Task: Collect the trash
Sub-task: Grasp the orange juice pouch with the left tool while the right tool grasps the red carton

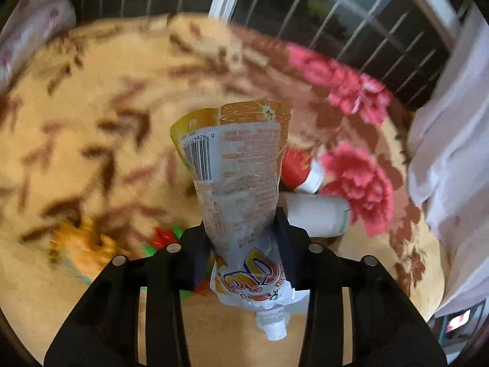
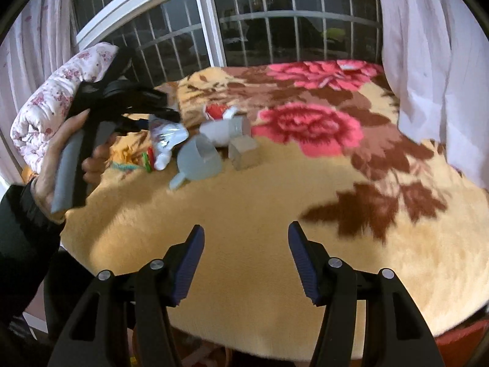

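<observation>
My left gripper (image 1: 244,229) is shut on an orange juice pouch (image 1: 238,165) with a white spout, held up above the flowered blanket (image 1: 91,122). The same pouch (image 2: 166,134) and the left gripper (image 2: 159,107) show at the left of the right wrist view. My right gripper (image 2: 246,244) is open and empty over the bare yellow part of the blanket (image 2: 259,198). Other trash lies on the bed: a red-and-white wrapper (image 1: 301,168), a white carton (image 1: 318,217), a grey cup-like piece (image 2: 198,159), a grey box (image 2: 244,153), and a red-green wrapper (image 2: 148,159).
A rolled flowered quilt (image 2: 52,110) lies at the bed's left edge. A barred window (image 2: 275,21) stands behind the bed, with white curtains (image 2: 434,61) at the right. The bed's front edge runs just below my right gripper.
</observation>
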